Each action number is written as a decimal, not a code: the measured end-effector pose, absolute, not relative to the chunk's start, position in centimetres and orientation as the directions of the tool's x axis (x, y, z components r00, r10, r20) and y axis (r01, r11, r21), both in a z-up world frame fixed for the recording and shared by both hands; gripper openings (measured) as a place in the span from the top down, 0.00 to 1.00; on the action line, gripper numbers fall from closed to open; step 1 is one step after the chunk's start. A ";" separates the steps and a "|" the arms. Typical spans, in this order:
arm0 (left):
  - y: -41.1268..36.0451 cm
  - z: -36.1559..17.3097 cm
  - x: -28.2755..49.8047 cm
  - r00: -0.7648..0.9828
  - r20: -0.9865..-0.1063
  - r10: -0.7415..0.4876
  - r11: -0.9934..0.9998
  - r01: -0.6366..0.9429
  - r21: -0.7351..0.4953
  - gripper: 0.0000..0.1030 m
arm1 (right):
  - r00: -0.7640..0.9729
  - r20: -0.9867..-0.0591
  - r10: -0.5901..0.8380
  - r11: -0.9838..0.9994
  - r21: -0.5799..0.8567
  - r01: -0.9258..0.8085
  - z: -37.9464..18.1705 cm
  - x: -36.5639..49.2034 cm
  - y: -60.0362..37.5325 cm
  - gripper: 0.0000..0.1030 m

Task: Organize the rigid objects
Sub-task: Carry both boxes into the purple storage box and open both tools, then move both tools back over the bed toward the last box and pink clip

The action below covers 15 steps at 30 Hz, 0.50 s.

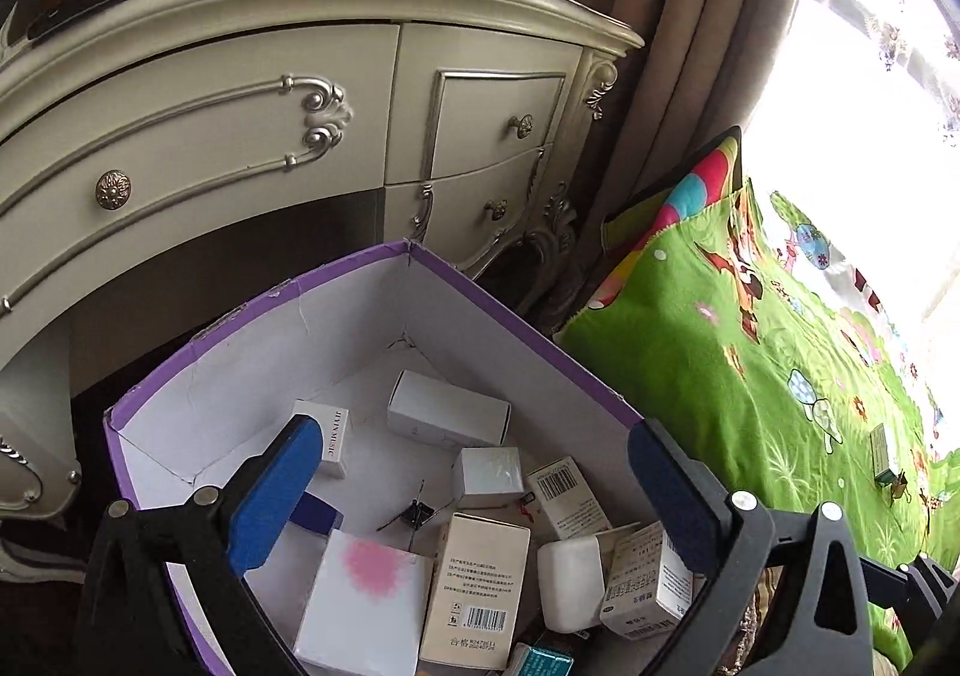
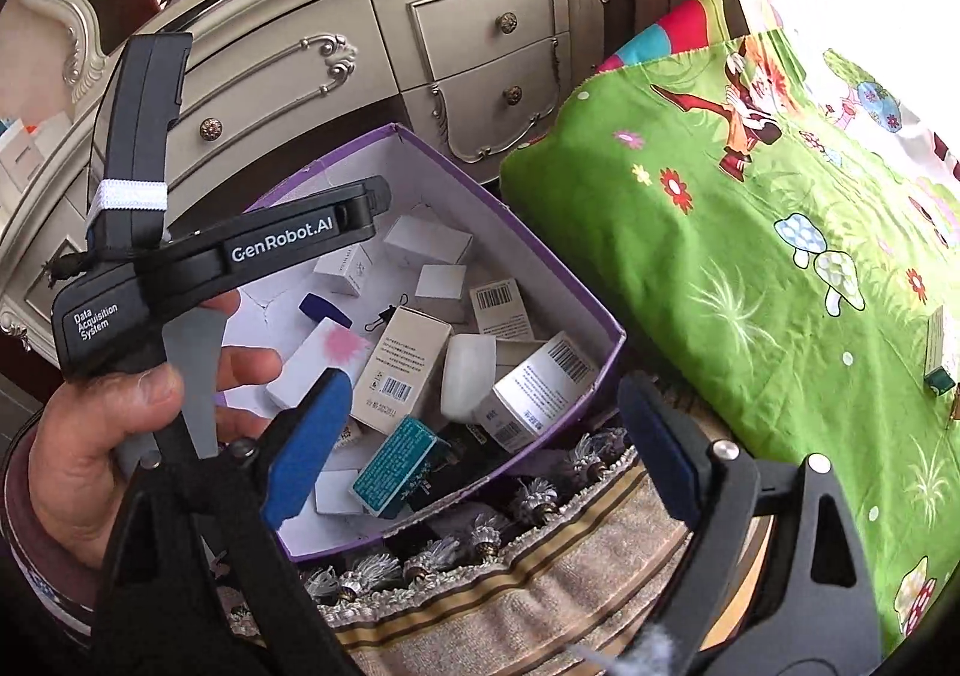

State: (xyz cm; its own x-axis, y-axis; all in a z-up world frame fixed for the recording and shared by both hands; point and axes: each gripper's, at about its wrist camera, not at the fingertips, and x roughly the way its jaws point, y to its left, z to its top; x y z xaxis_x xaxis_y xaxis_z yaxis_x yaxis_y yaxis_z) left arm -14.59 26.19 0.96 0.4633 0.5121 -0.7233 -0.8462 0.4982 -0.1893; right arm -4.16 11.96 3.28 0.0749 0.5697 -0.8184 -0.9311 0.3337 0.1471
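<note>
Left wrist view looks down into an open cardboard box with a purple rim and white inner walls, which is the landmark. Inside it lie many small rigid packages: a white box with a pink blot, a tall cream carton with a barcode, a white soap-like block and a teal packet at the near edge. The left hand-held gripper hangs over the box with its blue pads spread wide and nothing between them. In the right wrist view the right hand-held gripper is also wide apart and empty, above the near wall of the box. One small green and white carton lies well right of the box, on the green cartoon-printed bedcover. A hand holds the left device, left of the box.
</note>
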 end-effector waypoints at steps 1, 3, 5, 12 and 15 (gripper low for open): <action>25.9 1.2 -14.2 0.469 -0.719 0.512 0.513 -0.839 -0.182 0.00 | 0.083 -0.819 0.568 0.346 0.147 -0.927 3.3 -3.7 11.8 0.11; 25.4 1.6 -13.5 0.484 -0.722 0.495 0.537 -0.823 -0.185 0.00 | 0.110 -0.816 0.567 0.372 0.135 -0.918 3.6 -2.6 11.3 0.11; 25.1 1.8 -12.9 0.498 -0.734 0.462 0.547 -0.811 -0.206 0.00 | 0.146 -0.811 0.567 0.401 0.117 -0.909 4.1 -1.4 10.6 0.11; 23.6 2.4 -10.7 0.562 -0.739 0.372 0.586 -0.759 -0.283 0.00 | 0.247 -0.785 0.569 0.510 0.100 -0.854 5.8 3.6 7.6 0.11; 23.0 2.7 -9.5 0.584 -0.735 0.343 0.607 -0.735 -0.301 0.00 | 0.298 -0.780 0.551 0.553 0.074 -0.830 6.2 5.9 6.3 0.11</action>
